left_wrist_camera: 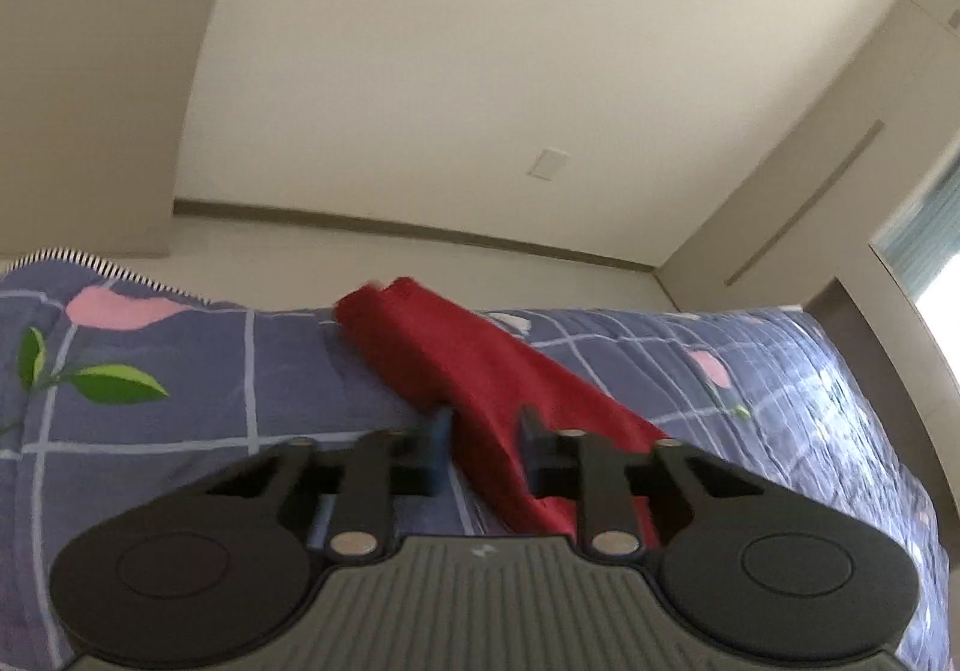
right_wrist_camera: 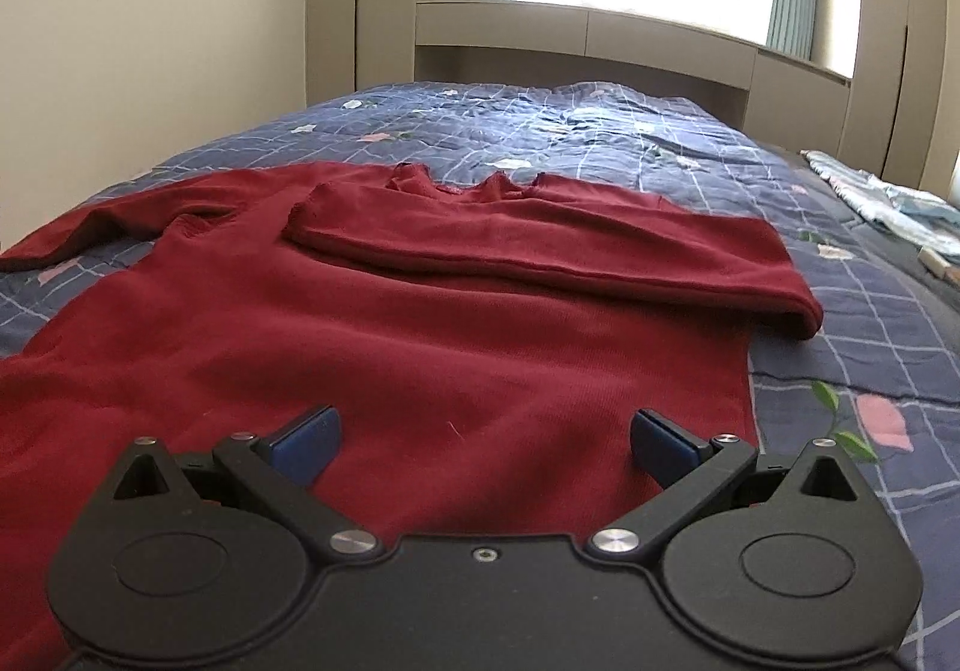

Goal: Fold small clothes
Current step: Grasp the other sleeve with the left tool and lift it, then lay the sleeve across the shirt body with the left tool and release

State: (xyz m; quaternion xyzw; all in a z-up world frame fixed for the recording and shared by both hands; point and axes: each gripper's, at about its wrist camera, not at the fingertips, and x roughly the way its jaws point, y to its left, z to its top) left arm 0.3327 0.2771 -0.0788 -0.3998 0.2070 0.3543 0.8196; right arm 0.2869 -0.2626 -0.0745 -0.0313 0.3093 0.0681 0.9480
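Note:
A dark red sweater [right_wrist_camera: 420,341] lies flat on the blue floral bedspread [right_wrist_camera: 600,131], neck toward the headboard. One sleeve [right_wrist_camera: 540,245] is folded across its chest; the other sleeve [right_wrist_camera: 90,233] stretches out to the left. My right gripper [right_wrist_camera: 483,431] hovers over the sweater's lower body, jaws wide open and nothing between them. In the left wrist view a band of red sleeve [left_wrist_camera: 432,347] runs over the bedspread [left_wrist_camera: 180,431] and passes between the blue pads of my left gripper [left_wrist_camera: 485,431], which is shut on it.
A pale patterned cloth [right_wrist_camera: 888,209] lies at the bed's right side. A beige headboard shelf [right_wrist_camera: 570,35] and a bright window stand behind the bed. A plain wall [left_wrist_camera: 480,101] rises beyond the bed's striped-trim edge [left_wrist_camera: 90,257].

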